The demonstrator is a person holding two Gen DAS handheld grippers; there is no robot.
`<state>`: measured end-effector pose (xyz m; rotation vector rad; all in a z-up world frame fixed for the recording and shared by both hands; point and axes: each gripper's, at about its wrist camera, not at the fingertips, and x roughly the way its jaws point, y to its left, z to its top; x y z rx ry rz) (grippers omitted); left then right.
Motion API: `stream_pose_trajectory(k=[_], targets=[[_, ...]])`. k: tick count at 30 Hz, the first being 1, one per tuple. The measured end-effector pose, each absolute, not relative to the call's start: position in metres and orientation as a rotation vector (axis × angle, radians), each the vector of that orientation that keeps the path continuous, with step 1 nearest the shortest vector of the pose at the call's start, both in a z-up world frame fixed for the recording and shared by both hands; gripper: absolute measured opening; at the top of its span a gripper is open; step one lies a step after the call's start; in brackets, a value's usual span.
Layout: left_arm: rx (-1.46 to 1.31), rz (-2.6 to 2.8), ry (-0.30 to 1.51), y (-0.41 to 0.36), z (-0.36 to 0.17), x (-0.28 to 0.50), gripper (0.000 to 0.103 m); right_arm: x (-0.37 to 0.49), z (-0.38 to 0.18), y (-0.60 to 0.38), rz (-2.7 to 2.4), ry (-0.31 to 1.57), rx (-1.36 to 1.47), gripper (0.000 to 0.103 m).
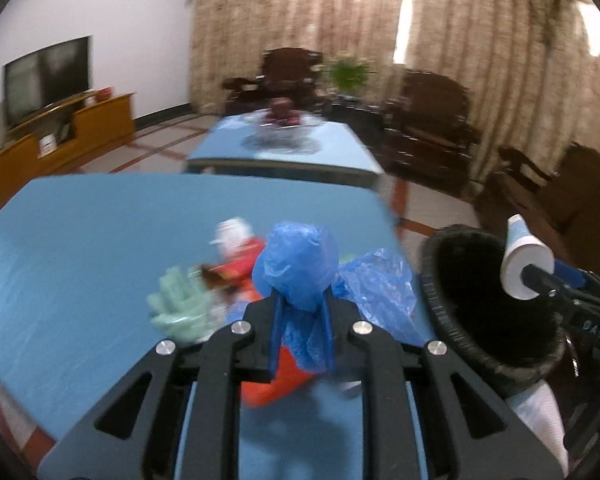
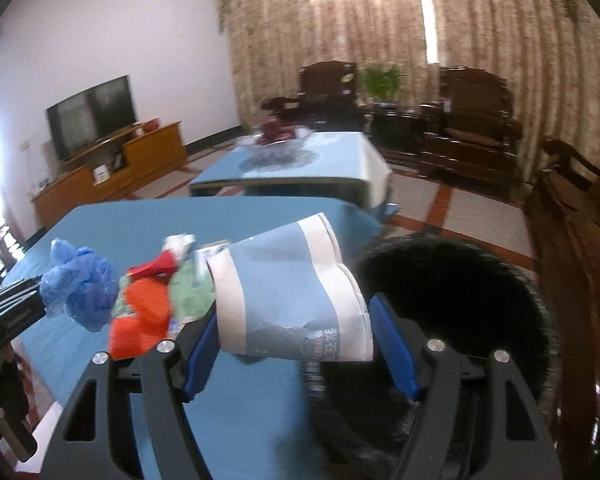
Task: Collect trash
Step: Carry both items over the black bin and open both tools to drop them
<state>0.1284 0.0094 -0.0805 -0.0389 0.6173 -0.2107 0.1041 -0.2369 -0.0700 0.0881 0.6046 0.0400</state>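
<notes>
My left gripper [image 1: 302, 300] is shut on a crumpled blue plastic bag [image 1: 296, 260], lifted above the blue table [image 1: 80, 240]. Below it lies a trash pile: a pale green glove-like piece [image 1: 180, 308], a red wrapper [image 1: 244, 260], an orange piece [image 1: 272, 384] and more blue plastic [image 1: 380, 292]. My right gripper [image 2: 296, 320] is shut on a crushed blue-and-white paper cup [image 2: 292, 300], held just left of a black bin [image 2: 440, 300]. In the left wrist view the bin [image 1: 480, 300] stands off the table's right edge, with the cup [image 1: 526, 264] over its right rim.
A second blue table [image 1: 332, 152] with a fruit bowl stands behind. Dark wooden chairs [image 1: 428, 120] line the right side and back. A TV on a wooden cabinet [image 1: 60, 136] is at the left wall. The right chair's arm [image 2: 572, 240] is close to the bin.
</notes>
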Motion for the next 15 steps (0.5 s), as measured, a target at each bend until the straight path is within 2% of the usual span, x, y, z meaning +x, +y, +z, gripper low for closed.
stream_pose_trajectory(k=[15], targets=[[0.022, -0.567, 0.637, -0.192, -0.094, 0.187, 0.016, 0.088, -0.088, -0.364, -0.249, 0.621, 0.145, 0.071]])
